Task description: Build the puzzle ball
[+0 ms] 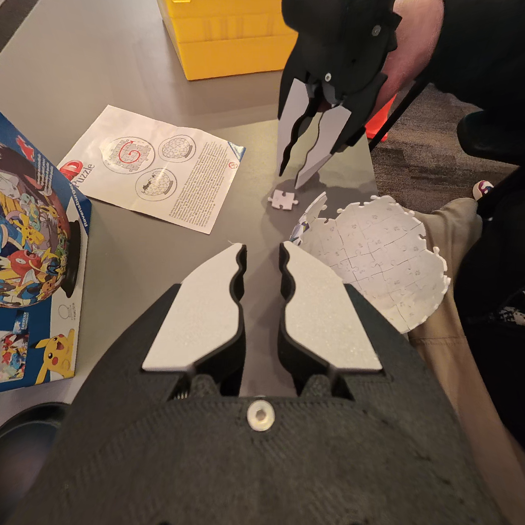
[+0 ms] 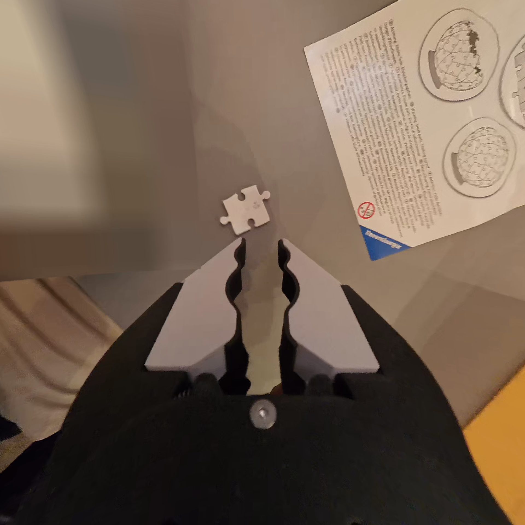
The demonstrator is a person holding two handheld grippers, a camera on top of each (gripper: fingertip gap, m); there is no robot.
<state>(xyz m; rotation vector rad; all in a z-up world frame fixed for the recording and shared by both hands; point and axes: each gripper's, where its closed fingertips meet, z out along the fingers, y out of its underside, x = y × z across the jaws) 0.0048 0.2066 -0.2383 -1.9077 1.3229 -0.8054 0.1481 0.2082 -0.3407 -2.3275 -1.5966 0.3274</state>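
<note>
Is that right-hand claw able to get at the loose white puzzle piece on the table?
Probably yes. The right gripper hangs open just above the loose puzzle piece, which lies flat and alone on the grey table, with nothing between them. Lifting so flat a piece may prove fiddly.

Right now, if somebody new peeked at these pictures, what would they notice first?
Probably the big white half-built puzzle ball, lying open like a bowl at the table's right edge. Next, the right claw, open and pointing down just above one loose white puzzle piece on the grey table. The colourful puzzle box at the left catches the eye too.
</note>
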